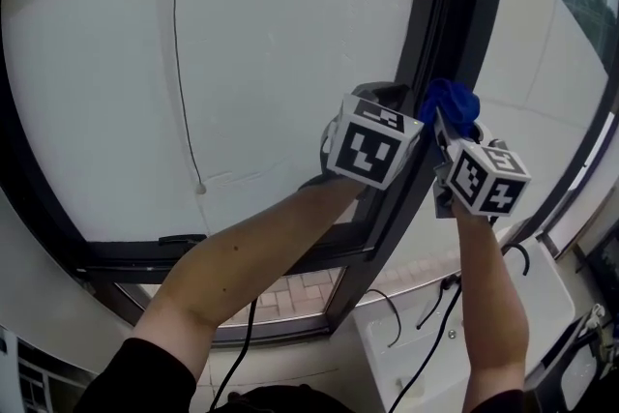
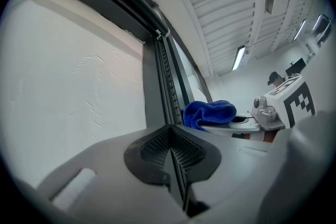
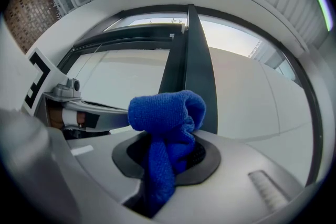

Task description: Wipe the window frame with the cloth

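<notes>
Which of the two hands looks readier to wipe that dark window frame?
Probably the right gripper: its jaws clamp the blue woven cloth, held close to the dark upright window frame. The left gripper is shut and empty.

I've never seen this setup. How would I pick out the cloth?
Look at the dark window frame and find its upright bar. At that bar, the cloth is bunched between the jaws of the right gripper. It is the only bright blue thing among grey, white and black.
</notes>
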Available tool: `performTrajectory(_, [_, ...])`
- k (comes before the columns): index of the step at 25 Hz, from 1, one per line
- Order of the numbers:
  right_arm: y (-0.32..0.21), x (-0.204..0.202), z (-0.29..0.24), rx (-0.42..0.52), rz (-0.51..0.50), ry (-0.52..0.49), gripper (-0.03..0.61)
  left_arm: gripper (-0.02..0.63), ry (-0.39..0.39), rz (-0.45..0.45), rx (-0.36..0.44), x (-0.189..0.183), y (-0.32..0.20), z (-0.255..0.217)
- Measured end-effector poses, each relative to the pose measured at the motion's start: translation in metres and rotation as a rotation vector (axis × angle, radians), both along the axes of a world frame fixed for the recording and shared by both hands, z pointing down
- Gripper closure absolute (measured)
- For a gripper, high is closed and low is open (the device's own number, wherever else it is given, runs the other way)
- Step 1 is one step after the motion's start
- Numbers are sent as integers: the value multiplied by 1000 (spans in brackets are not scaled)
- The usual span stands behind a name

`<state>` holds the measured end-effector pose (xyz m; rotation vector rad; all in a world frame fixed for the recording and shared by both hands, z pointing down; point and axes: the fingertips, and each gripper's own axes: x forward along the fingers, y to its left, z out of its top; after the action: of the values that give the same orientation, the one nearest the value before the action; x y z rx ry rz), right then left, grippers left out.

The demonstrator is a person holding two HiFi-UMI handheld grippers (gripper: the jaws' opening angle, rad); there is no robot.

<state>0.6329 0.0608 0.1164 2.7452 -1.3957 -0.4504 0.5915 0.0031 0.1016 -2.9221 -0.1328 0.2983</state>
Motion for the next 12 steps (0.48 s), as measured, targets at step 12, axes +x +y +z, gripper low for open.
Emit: performTrajectory(12, [0,1,62,-19,6,-43,491,623,-89,-42,-58,3,-22,68])
